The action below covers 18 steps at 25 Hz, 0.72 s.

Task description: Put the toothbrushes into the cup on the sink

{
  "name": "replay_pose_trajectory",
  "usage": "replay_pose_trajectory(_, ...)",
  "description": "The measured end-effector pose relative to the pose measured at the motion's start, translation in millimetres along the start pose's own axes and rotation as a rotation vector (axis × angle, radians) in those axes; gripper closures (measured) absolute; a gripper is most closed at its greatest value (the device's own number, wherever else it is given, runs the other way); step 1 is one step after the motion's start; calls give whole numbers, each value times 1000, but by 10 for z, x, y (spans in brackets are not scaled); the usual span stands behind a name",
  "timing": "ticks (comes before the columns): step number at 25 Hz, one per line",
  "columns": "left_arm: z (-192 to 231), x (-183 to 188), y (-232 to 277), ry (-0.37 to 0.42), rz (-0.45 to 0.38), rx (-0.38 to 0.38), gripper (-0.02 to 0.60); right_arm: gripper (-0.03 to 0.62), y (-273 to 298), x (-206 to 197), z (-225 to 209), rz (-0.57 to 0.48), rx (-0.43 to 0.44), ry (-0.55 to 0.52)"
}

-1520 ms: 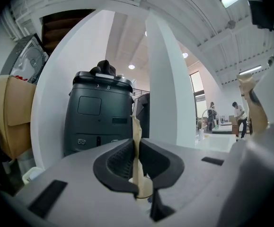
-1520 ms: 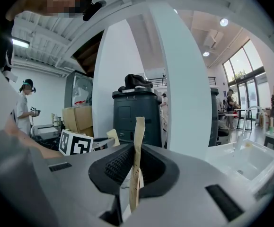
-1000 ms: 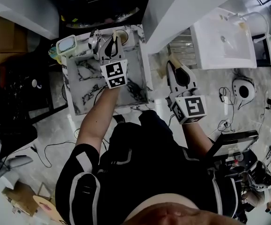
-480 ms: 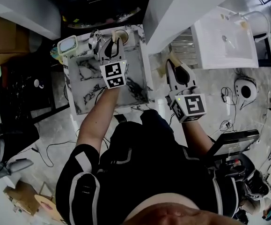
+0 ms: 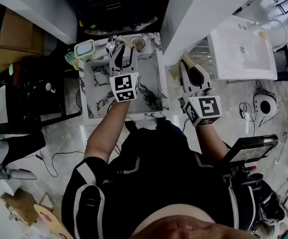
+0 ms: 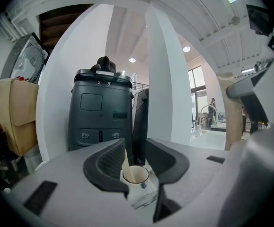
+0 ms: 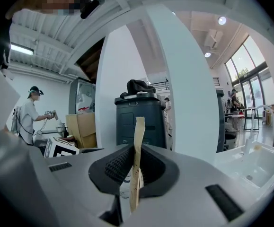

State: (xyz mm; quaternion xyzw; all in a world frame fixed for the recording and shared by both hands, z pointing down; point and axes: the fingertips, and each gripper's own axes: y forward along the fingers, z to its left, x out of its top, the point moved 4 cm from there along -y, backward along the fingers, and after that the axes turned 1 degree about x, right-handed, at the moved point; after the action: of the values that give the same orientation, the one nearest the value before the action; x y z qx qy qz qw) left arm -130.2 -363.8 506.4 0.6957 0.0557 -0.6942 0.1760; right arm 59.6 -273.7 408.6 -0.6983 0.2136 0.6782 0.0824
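A white cup (image 5: 137,44) stands at the back right corner of the marble sink (image 5: 148,78). My left gripper (image 5: 123,53) hovers just in front of it, its jaws opening. Seen from the left gripper view, the cup (image 6: 136,175) lies below the parted jaws of that gripper (image 6: 137,161). A tan toothbrush (image 6: 126,162) stands in the cup, leaning by the left jaw with no pad pressing on it. To the right of the sink, my right gripper (image 5: 187,66) is shut on a second tan toothbrush (image 7: 137,160), which stands upright between the pads.
A faucet (image 5: 113,43) and a pale green-rimmed container (image 5: 84,49) sit at the sink's back left. A white pillar (image 5: 198,14) rises right of the cup. A second white basin (image 5: 243,49) lies farther right. A dark bin (image 6: 101,110) stands behind.
The left gripper's jaws have spread apart and the toothbrush now rests loose in the cup. The right gripper still holds its toothbrush beside the sink. The head view has shifted slightly.
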Motion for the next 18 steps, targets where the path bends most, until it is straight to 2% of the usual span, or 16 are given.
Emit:
replay_pose_trajectory(13, 120, 519, -768, -56, -121, -9, 459, 553, 161, 266, 146, -76, 67, -25)
replay_pose_trajectory(18, 182, 611, -925, -67, -109, 16, 517, 553, 256, 331, 169, -87, 103, -24)
